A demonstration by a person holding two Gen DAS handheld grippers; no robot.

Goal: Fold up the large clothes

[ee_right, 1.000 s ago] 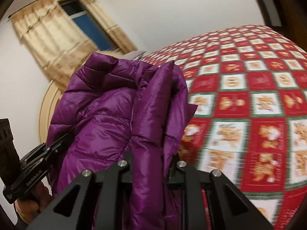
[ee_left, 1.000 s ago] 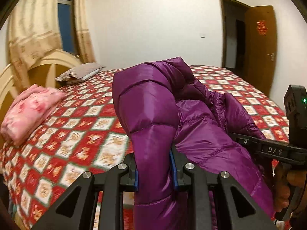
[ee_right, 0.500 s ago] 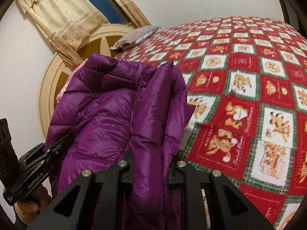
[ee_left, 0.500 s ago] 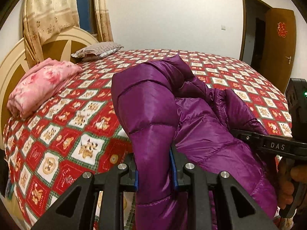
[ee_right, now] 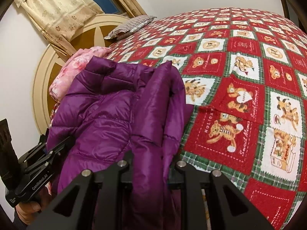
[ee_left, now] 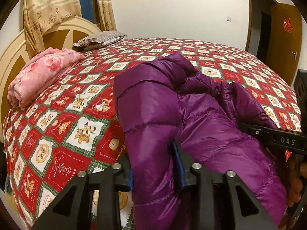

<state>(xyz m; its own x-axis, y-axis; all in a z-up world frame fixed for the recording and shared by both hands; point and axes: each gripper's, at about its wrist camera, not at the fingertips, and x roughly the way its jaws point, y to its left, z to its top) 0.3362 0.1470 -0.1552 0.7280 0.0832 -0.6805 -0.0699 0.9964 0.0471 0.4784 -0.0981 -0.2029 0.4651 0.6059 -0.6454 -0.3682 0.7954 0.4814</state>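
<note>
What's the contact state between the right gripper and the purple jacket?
Touching. The right wrist view shows the purple jacket running between the jaws of the right gripper, fabric pinched against both fingers with no gap.

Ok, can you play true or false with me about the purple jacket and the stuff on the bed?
1. The purple jacket lies on a bed with a red teddy-bear quilt. True.
2. The folded blanket near the headboard is blue. False: it is pink.
3. The right gripper has jacket fabric between its fingers. True.
4. The left gripper is far away from the jacket. False: jacket fabric sits between its opening jaws.
5. Two pillows lie on the bed. False: only one grey pillow shows.
</note>
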